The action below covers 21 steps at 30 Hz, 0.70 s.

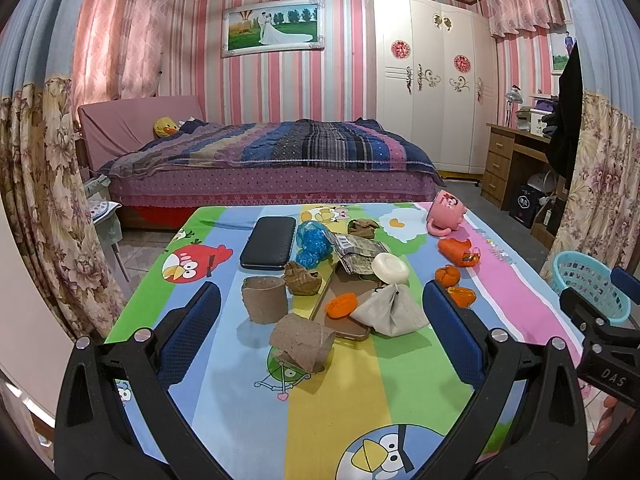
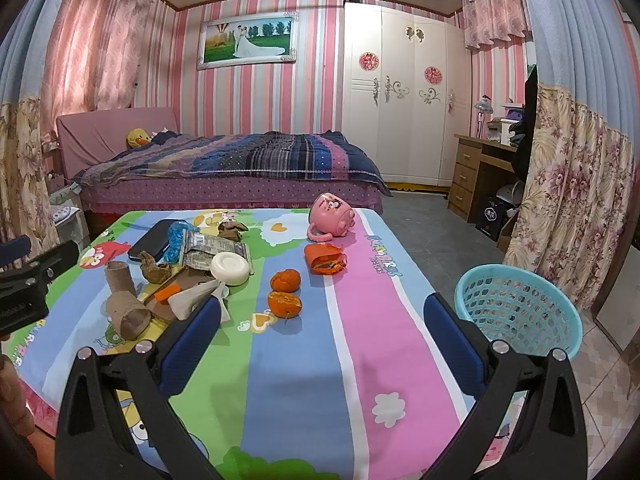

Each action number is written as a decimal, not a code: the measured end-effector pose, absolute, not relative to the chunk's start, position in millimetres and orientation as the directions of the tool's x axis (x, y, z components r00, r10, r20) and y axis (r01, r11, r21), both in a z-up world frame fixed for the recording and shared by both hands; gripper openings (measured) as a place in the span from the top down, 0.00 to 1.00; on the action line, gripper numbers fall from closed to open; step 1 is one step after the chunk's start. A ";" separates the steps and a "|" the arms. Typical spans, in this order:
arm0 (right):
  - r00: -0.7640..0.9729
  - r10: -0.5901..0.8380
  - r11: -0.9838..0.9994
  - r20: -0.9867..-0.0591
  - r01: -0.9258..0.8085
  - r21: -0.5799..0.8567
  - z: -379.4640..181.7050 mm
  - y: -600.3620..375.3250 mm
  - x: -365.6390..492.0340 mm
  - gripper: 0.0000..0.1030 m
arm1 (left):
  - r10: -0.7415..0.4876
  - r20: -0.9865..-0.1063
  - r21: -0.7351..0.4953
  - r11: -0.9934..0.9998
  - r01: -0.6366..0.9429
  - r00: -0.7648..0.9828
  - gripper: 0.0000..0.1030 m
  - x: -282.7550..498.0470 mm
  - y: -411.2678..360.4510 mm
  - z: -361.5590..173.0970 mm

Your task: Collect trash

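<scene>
Jaws gape; crinkled cardboard tubes [image 1: 280, 312], woven plastic basket [image 2: 516, 312].

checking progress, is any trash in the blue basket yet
No, the blue basket beside the table shows only its bare perforated inside, nothing in it.

Both wrist views face the bed across the shared table [image 1: 224, 364].

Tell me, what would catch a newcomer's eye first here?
Probably the cartoon-bird tablecloth, loud in green, blue and pink. A heap of litter covers its left half: cardboard tubes, orange peels and wrappers. A turquoise basket waits off the table's right edge, and both grippers, left and right, are open and hold nothing.
</scene>
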State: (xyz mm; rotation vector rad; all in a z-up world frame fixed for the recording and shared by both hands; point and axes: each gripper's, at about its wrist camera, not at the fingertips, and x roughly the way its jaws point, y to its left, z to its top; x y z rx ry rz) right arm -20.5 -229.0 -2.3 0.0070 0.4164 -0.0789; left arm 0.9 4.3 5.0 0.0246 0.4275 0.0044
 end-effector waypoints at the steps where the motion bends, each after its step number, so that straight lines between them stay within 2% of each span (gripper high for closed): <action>1: 0.913 -0.073 0.997 -0.402 0.078 -0.006 -1.4 -229.3 -21.1 0.04 | 0.012 -0.415 0.027 1.000 -0.001 0.910 0.05 1.0 3.8 5.3; 18: 0.927 -0.069 0.998 -0.369 0.067 -0.019 1.9 -228.6 -14.6 0.04 | 0.025 -0.434 0.019 1.000 -0.019 0.900 0.05 14.2 16.9 7.9; 21: 0.914 -0.057 0.998 -0.403 0.055 -0.017 -0.8 -234.9 -1.9 0.04 | 0.028 -0.449 0.003 1.000 -0.030 0.893 0.05 23.5 29.2 13.9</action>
